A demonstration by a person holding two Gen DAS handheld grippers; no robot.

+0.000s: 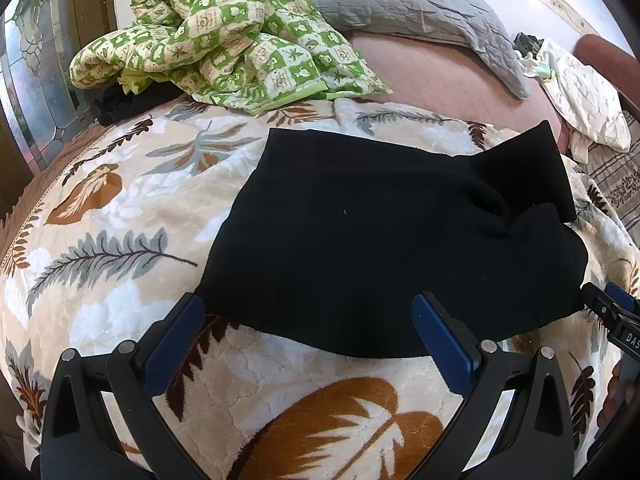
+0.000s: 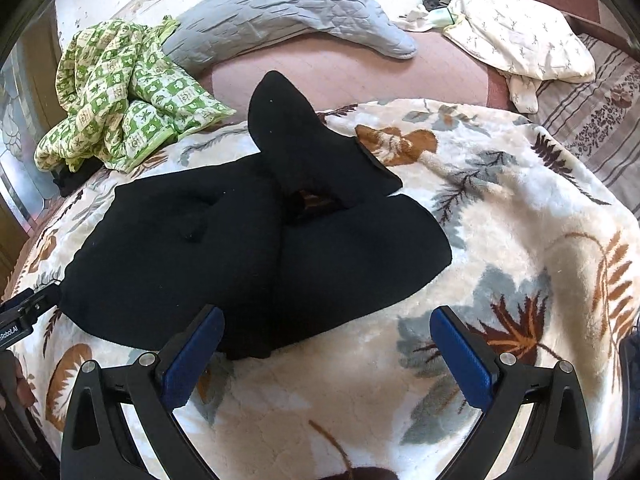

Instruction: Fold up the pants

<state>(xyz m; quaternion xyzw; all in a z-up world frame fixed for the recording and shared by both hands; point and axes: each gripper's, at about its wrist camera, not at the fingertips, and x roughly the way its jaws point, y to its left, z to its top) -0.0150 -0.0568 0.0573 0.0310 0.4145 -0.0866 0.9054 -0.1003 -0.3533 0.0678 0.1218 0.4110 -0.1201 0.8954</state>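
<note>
On a bed spread with a leaf-print blanket (image 1: 120, 248), black pants (image 1: 380, 232) lie folded over in a loose bundle, one leg end (image 2: 280, 108) pointing toward a gray pillow (image 2: 288, 16). Both tools hover at the near edge, apparently not touching it — the left hand-held gripper (image 1: 308, 344) and right hand-held gripper (image 2: 328, 356), jaws spread wide, holding nothing. A green checked quilt (image 1: 224, 32) sits bunched beyond.

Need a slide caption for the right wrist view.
Open right claw hovers at the near edge of partly folded black pants on a leaf-print blanket.
</note>
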